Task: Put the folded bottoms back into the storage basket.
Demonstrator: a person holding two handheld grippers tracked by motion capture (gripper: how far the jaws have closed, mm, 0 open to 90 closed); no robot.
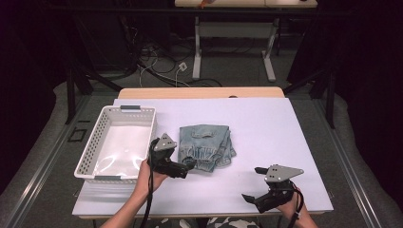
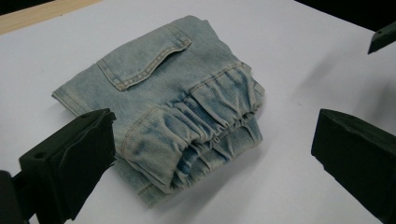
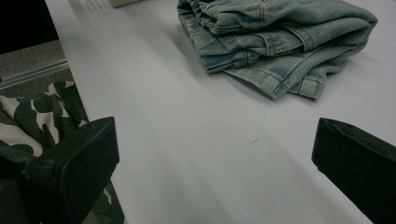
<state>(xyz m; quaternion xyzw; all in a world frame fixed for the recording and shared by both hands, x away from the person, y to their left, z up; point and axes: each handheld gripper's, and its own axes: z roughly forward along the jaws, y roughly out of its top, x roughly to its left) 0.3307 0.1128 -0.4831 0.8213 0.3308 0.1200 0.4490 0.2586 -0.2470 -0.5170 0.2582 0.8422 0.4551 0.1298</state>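
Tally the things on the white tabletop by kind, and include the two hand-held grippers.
Folded light-blue denim garment: 1
White perforated plastic basket: 1
Black two-jaw grippers, left gripper and right gripper, both open: 2
Total: 4

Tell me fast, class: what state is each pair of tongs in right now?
Left tongs: open, holding nothing, at the near edge of the jeans.
Right tongs: open, holding nothing, over the table.

Bare table (image 1: 266,128) right of jeans (image 1: 206,147); basket (image 1: 119,142) left.
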